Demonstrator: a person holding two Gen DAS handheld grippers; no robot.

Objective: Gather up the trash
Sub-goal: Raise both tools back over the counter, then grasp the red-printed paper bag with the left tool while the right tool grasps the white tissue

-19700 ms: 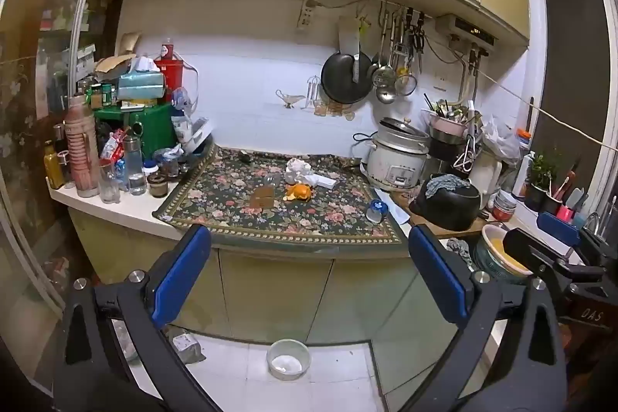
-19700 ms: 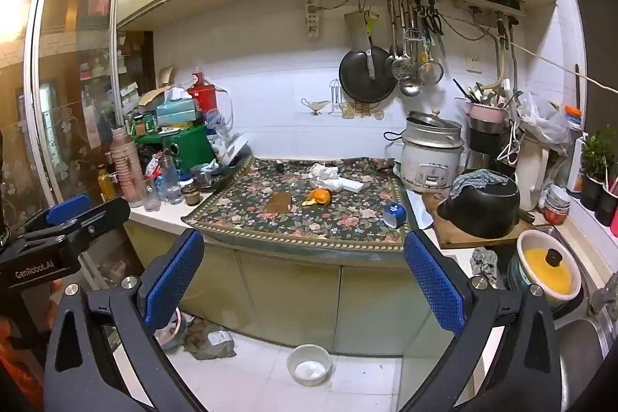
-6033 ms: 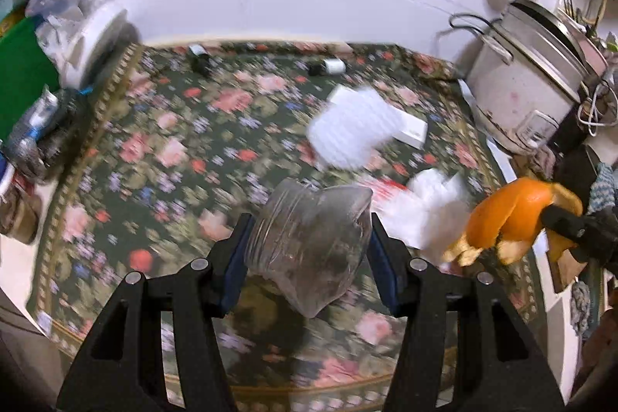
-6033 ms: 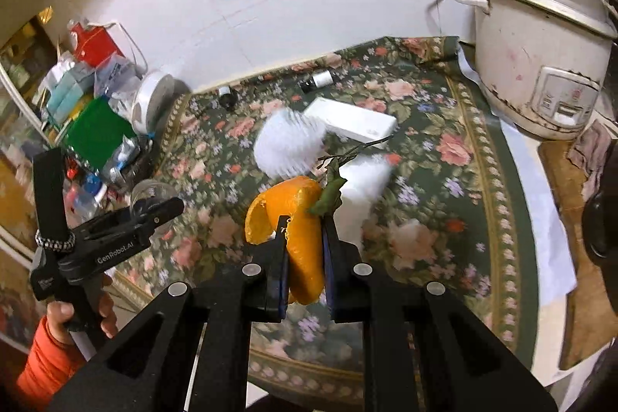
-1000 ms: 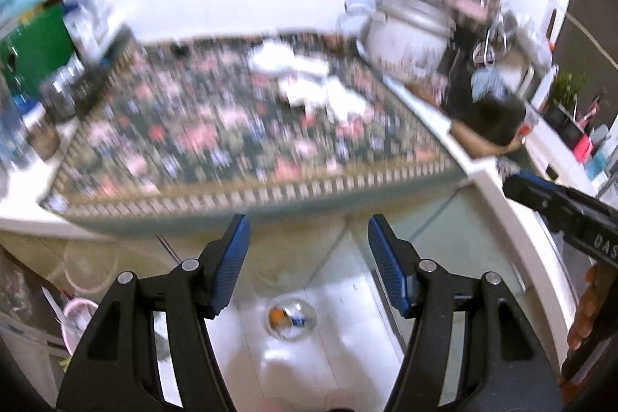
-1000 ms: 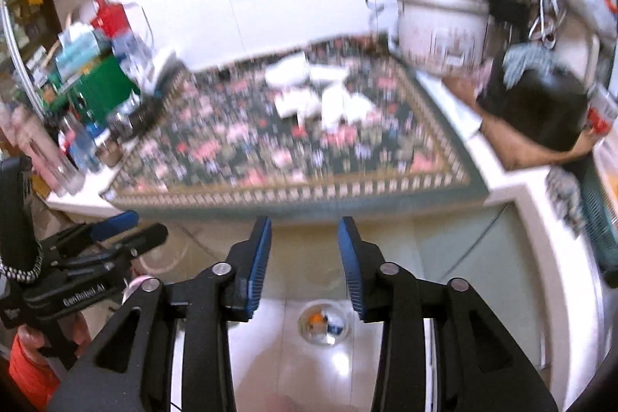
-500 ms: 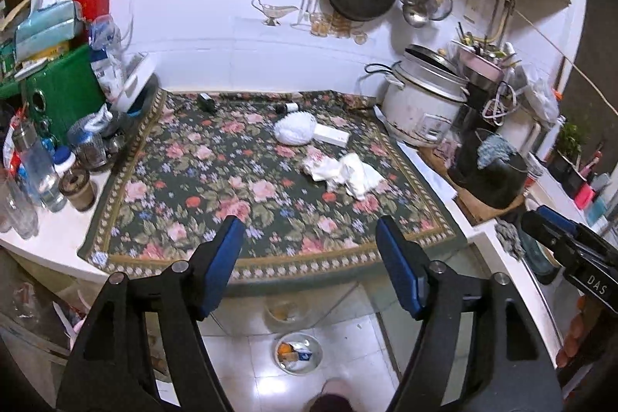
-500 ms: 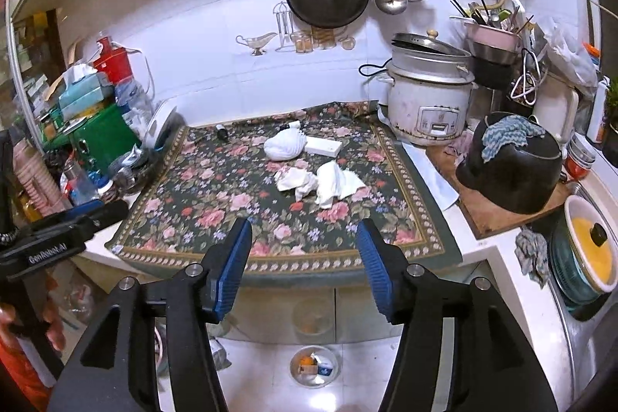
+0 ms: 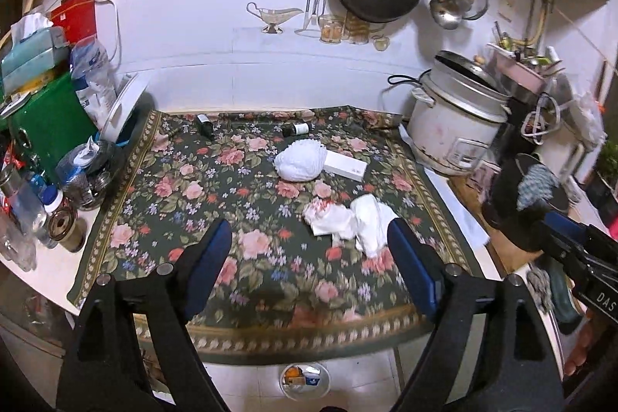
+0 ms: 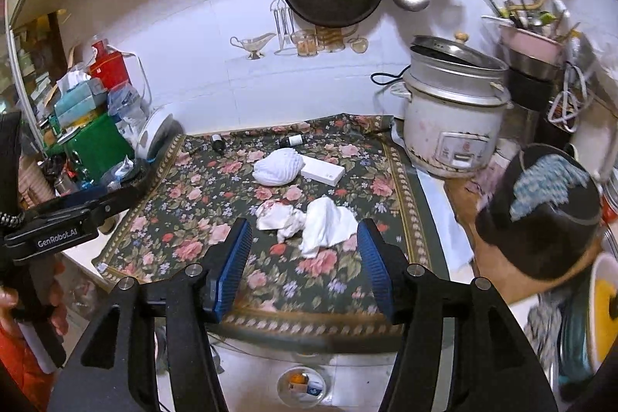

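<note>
Both hand-held grippers hung over the near edge of the worktop, and neither carried a thing: the left hand-held gripper (image 9: pixel 309 259) had its blue pads spreading wider with only air between them, while the right hand-held gripper (image 10: pixel 303 263) stood part-spread and empty. Ahead on the floral cloth (image 9: pixel 216 180) lay the trash, two crumpled white tissues (image 9: pixel 347 219) touching each other, with a white netted ball (image 9: pixel 299 161) behind them against a flat white box (image 9: pixel 345 167). Down on the floor tiles sat a small bowl (image 10: pixel 301 383) with orange and blue scraps inside it. At the right stood a rice cooker (image 10: pixel 452 118).
</note>
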